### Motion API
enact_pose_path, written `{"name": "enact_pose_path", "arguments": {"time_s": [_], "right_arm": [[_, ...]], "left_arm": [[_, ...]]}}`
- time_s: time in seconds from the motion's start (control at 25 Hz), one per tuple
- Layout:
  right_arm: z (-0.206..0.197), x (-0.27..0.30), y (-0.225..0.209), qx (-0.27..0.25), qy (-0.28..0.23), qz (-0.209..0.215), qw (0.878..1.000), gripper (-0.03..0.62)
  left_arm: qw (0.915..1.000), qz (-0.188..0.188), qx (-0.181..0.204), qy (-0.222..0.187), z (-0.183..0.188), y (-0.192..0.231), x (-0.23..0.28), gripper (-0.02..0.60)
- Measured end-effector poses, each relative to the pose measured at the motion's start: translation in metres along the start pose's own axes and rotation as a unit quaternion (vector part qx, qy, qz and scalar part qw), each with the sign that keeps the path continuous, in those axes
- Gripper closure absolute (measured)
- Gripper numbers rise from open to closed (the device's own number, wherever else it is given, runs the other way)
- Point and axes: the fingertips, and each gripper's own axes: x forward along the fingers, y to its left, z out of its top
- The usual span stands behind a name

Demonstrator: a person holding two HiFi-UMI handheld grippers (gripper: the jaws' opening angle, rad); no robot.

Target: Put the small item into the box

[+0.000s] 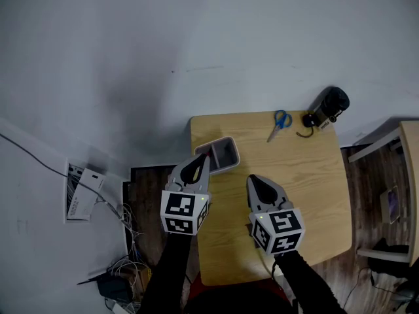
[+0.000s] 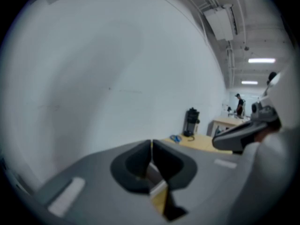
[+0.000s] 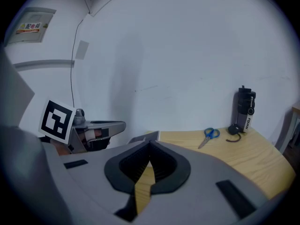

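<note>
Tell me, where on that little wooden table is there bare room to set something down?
Widest bare wood: the middle and right side of the table, bordered by the grey box, the scissors and the right gripper. Crowded: the far right corner, with scissors and black bottle, and the far left corner, where the left gripper hangs by the box.

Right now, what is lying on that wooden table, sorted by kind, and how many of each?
Grey box: 1
Blue scissors: 1
Black bottle: 1
Small black item with a loop: 1
Total: 4
</note>
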Motion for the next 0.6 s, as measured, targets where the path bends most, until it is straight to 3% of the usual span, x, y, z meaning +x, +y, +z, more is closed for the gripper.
{"name": "enact_pose_path", "arguments": {"time_s": [0.6], "right_arm": [[0.026, -0.034, 0.015, -0.021, -0.039, 0.031, 0.999, 0.586]], "left_arm": [[0.9996, 0.013, -0.004, -0.024, 0.015, -0.023, -0.049, 0.579]]}}
